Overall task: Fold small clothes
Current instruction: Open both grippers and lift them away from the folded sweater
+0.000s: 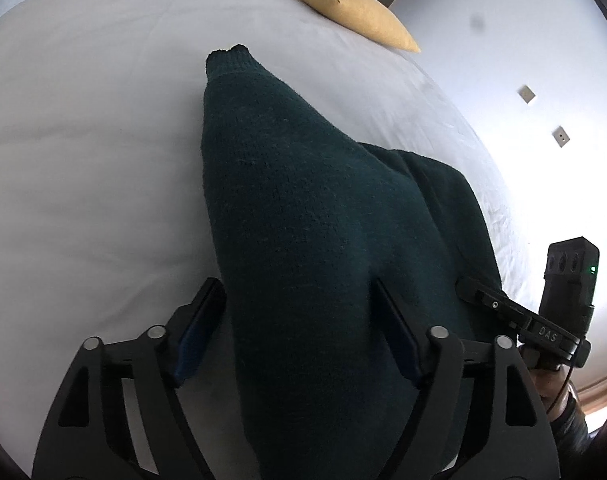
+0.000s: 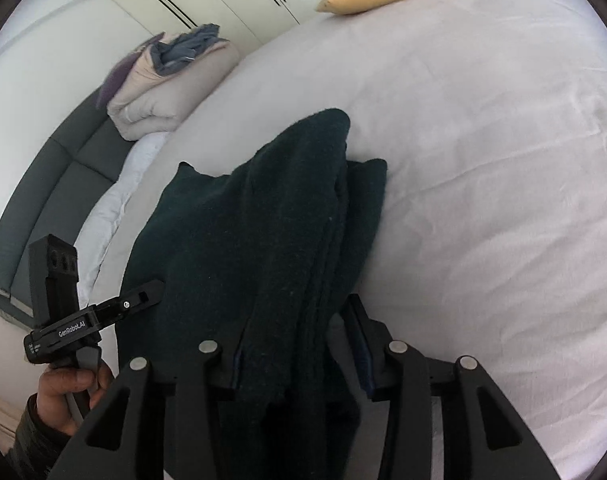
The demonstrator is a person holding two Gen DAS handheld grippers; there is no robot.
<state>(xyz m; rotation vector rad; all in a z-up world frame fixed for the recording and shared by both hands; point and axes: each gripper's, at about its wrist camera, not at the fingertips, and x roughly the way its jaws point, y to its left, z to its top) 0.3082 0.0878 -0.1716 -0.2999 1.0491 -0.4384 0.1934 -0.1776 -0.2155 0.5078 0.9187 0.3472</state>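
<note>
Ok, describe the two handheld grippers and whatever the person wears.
Both the left gripper and right gripper are matte black, with angular cut-out linkages, silver pivot pins and blue-edged finger pads. The left gripper's body reads "GenRobot.AI". A dark sleeve covers the left wrist.

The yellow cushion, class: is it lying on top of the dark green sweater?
No: the yellow cushion lies at the bed's far edge, apart from the dark green sweater.

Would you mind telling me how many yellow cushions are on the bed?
1: the yellow cushion lies at the bed's far edge, beyond the dark green sweater. Others may sit outside view.
</note>
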